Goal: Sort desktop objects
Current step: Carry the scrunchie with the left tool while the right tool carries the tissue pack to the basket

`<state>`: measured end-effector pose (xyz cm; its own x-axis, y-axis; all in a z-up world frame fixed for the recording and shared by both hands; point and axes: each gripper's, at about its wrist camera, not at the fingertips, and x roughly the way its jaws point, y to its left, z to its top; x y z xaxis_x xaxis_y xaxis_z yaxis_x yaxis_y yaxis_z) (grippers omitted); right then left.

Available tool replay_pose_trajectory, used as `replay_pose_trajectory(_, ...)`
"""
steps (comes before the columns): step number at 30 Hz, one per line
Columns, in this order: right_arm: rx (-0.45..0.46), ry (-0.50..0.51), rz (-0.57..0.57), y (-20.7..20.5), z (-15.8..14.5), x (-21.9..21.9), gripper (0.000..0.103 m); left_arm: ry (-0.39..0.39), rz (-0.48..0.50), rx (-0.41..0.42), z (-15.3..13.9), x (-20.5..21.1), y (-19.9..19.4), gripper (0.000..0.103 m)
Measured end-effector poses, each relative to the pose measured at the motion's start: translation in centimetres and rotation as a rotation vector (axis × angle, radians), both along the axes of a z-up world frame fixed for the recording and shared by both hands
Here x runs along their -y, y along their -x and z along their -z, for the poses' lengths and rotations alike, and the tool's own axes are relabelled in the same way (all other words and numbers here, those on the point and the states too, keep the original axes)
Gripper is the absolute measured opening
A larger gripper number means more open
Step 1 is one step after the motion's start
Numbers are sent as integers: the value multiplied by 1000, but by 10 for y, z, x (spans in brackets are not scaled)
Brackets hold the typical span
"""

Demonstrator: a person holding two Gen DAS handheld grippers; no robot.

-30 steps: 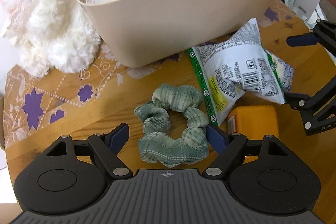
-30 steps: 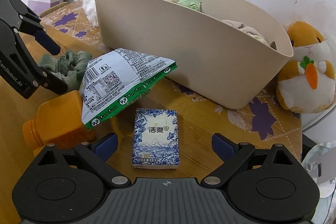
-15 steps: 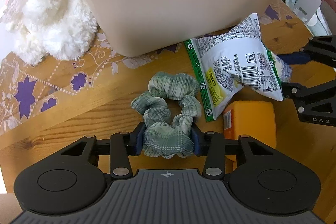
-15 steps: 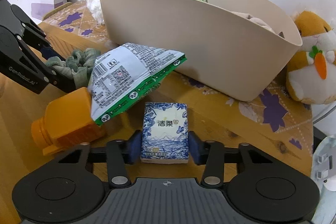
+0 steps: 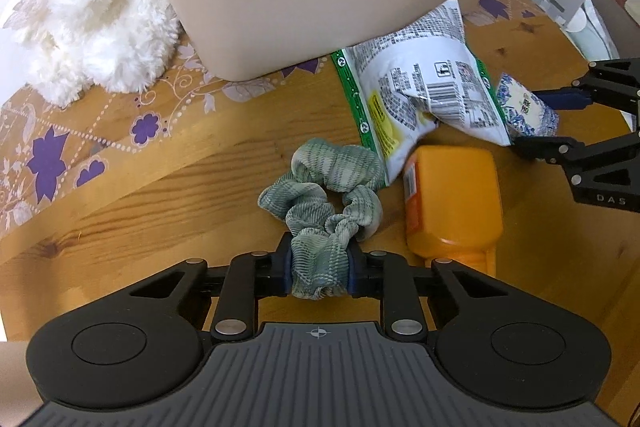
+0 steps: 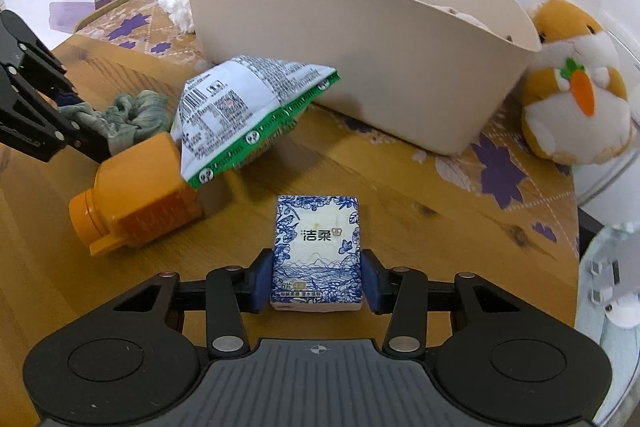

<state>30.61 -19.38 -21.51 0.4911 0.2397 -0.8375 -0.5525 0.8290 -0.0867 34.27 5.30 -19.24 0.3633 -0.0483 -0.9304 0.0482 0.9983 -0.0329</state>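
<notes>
A green plaid scrunchie (image 5: 320,187) lies on the wooden table (image 5: 160,211). My left gripper (image 5: 318,267) is closing, and its blue pads press the scrunchie's near loop from both sides. In the right wrist view a blue-and-white tissue pack (image 6: 316,239) sits between the pads of my right gripper (image 6: 318,279). That gripper is also closing and squeezes the pack's sides. From the left wrist view the right gripper (image 5: 548,121) shows at the right edge, with the tissue pack (image 5: 524,107) between its fingers. The beige bin (image 5: 320,7) stands behind both, filled with packets and cloth.
A white-and-green snack bag (image 5: 420,79) leans on an orange bottle (image 5: 452,199) lying on its side between the two grippers. A white plush rabbit (image 5: 80,7) sits left of the bin. An orange plush hamster (image 6: 576,87) sits at its right end.
Both grippers went from wide open to closed: the left onto the scrunchie's near loop, the right onto the tissue pack. Both views edged slightly forward.
</notes>
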Motion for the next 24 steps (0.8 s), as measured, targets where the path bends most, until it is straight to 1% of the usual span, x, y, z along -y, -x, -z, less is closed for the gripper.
replay_pose_trajectory(4,1,-8,26,6,-4,9,42,3,-4,16,-9,-2,7,23)
replay_pose_trajectory(8,17,-32,49,12,-15,19,42,2,-3,34,-22,-5,13,23)
replay_pose_trajectory(12,40,-54,87,16,-27,31,42,7,-1,70,-38,-5,16,23)
replay_pose_trajectory(16,69,-101,134,15,-44,46,42,7,8,107,-56,-5,12,23)
replay_pose_trajectory(24,153,-152,233,6,-76,78,42,-14,17,157,-84,-7,1,23)
